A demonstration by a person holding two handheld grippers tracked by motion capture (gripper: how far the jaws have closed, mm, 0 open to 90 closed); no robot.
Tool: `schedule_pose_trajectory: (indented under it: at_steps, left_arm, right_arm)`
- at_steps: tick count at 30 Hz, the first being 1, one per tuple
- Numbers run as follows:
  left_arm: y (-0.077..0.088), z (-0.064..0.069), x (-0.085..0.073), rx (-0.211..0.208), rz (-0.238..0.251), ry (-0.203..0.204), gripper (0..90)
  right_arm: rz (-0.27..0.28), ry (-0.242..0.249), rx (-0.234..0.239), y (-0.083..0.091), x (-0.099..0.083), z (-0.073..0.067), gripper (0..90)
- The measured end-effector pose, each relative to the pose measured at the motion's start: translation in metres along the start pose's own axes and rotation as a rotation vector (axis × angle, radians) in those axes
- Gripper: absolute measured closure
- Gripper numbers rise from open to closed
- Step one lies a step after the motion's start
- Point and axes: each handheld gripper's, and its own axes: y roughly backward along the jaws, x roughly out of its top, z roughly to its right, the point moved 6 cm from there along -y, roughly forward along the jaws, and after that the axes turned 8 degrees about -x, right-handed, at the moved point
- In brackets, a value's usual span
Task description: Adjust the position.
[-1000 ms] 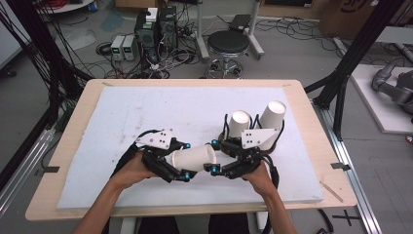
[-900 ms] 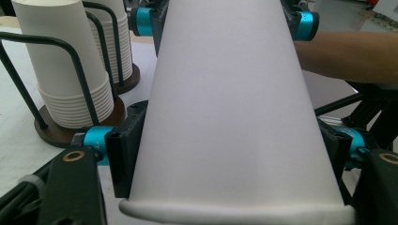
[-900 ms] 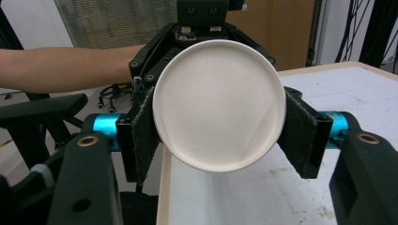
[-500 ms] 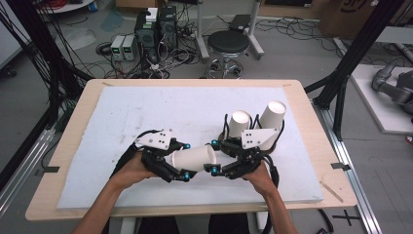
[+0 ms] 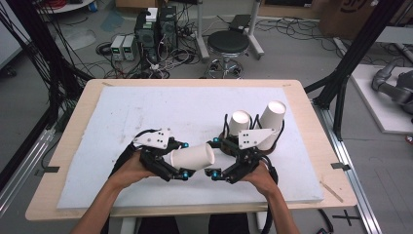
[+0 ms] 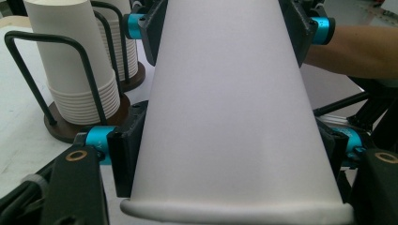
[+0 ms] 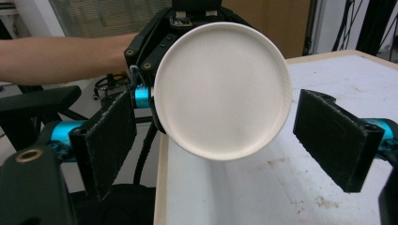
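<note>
A white paper cup [image 5: 192,157] lies sideways above the mat, its rim toward the left hand. My left gripper [image 5: 185,160] is shut on the white paper cup [image 6: 234,108], with a pad pressed on each side near the rim. My right gripper [image 5: 213,157] faces it from the right. Its jaws have just been opening and now stand apart on either side of the cup's base [image 7: 220,89] without touching it. In the right gripper view my right gripper [image 7: 220,138] has clear gaps between pads and cup.
Two stacks of white cups [image 5: 239,124] [image 5: 272,119] stand in wire holders on dark round bases behind the right hand; the nearer stack [image 6: 80,70] is close to the grippers. A white mat [image 5: 185,107] covers the wooden table.
The right gripper's jaws have spread apart off the cup's base. The left gripper keeps its hold, and neither hand has shifted.
</note>
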Motion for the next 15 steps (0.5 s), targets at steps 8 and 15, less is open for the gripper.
schedule_pose_trajectory:
  at_steps: [8,15]
  left_arm:
    - [0.01,0.002,-0.004,0.014,-0.064,0.017,29.8]
    - [0.022,0.002,-0.006,0.034,-0.205,0.032,29.7]
  right_arm:
    - [-0.073,0.014,-0.018,0.006,-0.001,0.002,13.9]
    - [-0.203,0.047,-0.038,0.011,-0.004,0.008,13.9]
